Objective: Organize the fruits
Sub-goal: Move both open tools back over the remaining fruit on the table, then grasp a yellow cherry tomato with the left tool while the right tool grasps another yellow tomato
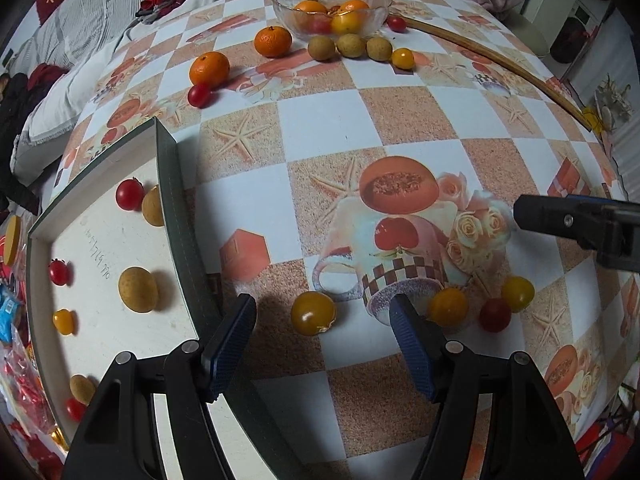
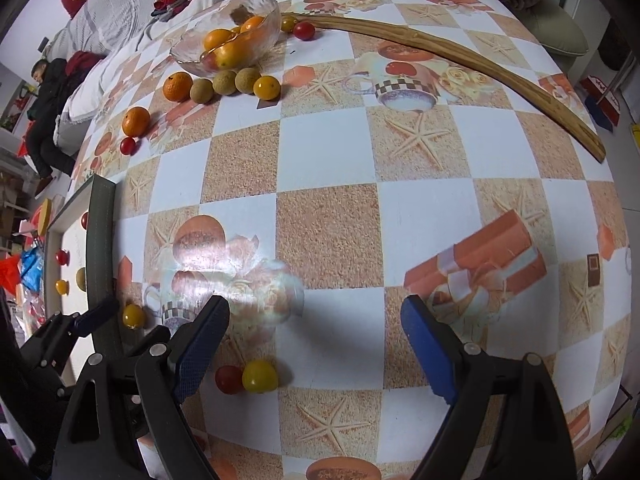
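Observation:
My left gripper [image 1: 322,314] is open, its fingers astride a yellow cherry tomato [image 1: 313,313] on the table. Another two yellow tomatoes [image 1: 448,306] and a red one [image 1: 495,314] lie just right of it. A shallow box lid [image 1: 168,184] at left holds red and yellow tomatoes and longans [image 1: 138,289]. My right gripper [image 2: 316,320] is open and empty over the table, with a red [image 2: 229,379] and a yellow tomato [image 2: 259,376] by its left finger. It shows at the right edge of the left wrist view [image 1: 580,228].
A glass bowl [image 1: 370,0] with oranges and tomatoes stands at the far side, ringed by two mandarins [image 1: 209,69], three longans [image 1: 351,45] and small tomatoes. A long curved wooden stick [image 2: 460,54] lies across the far right. Bedding and clothes lie beyond the table.

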`<act>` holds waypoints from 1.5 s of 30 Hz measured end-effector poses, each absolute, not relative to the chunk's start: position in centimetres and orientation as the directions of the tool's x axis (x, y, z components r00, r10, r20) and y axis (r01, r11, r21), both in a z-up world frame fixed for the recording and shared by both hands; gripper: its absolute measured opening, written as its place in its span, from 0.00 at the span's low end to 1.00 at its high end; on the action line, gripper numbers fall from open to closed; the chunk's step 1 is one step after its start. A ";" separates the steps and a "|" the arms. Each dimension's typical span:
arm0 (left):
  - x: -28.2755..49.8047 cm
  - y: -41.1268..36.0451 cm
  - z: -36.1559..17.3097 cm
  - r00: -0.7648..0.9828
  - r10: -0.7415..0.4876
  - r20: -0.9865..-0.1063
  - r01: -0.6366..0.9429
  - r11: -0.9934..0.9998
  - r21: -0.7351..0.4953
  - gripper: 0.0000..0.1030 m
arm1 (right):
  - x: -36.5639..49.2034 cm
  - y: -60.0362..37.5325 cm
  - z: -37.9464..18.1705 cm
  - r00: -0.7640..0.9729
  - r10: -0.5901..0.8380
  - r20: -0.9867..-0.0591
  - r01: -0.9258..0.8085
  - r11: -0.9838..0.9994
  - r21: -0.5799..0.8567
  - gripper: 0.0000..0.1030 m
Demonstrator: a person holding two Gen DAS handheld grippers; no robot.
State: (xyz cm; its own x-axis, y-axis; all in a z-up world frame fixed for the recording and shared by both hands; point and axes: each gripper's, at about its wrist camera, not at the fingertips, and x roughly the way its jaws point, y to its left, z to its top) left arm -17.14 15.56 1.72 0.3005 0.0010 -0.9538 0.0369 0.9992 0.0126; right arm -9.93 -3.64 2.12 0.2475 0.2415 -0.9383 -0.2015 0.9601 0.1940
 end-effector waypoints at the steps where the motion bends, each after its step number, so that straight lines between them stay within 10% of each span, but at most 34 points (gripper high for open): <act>1: -17.3 15.5 1.7 0.301 0.003 -0.954 0.039 0.999 0.016 0.68 | -9.9 -3.6 2.1 0.246 0.243 -0.938 -0.205 0.959 0.194 0.87; 40: -17.7 15.2 1.3 0.304 -0.032 -0.952 0.081 0.997 -0.007 0.59 | -15.3 -1.3 1.2 0.276 0.266 -0.924 -0.452 0.884 0.120 0.70; 45: -17.6 15.3 1.4 0.297 -0.040 -0.954 0.072 0.997 -0.019 0.51 | -15.2 0.4 1.6 0.227 0.343 -0.912 -0.507 0.841 0.190 0.35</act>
